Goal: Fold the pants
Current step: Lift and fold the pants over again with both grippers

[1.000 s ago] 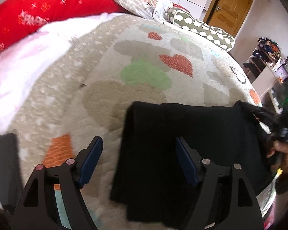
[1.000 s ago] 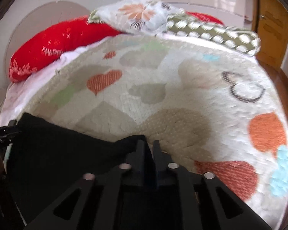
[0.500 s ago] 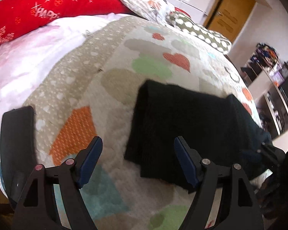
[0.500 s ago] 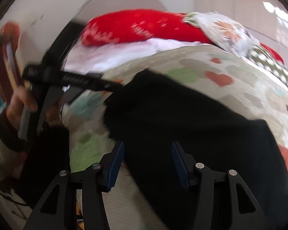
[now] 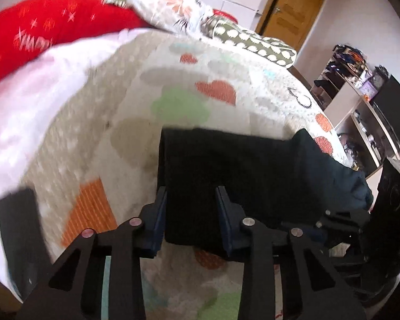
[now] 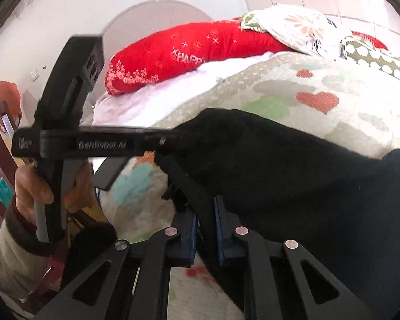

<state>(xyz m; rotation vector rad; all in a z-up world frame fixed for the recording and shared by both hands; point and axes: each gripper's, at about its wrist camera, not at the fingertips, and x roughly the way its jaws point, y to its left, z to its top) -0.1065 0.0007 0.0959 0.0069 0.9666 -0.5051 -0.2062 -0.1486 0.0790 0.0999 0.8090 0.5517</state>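
On top of the bed lies one pair of black pants (image 5: 242, 170), folded into a wide dark pad on a blanket (image 5: 136, 138) dotted with many hearts. Behind it sit one long red pillow (image 6: 189, 53), one flowered pillow (image 5: 173, 8) and one green pillow with white spots (image 5: 256, 42). One brown door (image 5: 290, 8) stands in the far corner, next to messy shelves (image 5: 354, 85).

Two grippers are at work. The left gripper (image 5: 191, 208) points down at the near left corner of the pants. Its jaws are closing, with the cloth edge between the blue pads (image 5: 161, 213). The right gripper (image 6: 204, 221) is at the near edge too, its jaws closing with a fold of black cloth pinched between them.

One hand (image 6: 37, 186) in a cream sleeve (image 6: 10, 261) holds the left gripper's handle upright in the right view. The hand on the right gripper is out of sight. The near edge of the pants hides behind the gripper arms. A dark flat thing (image 5: 18, 229) at the left edge is blurry and hard to tell. The right end of the pants droops off the bed's side.
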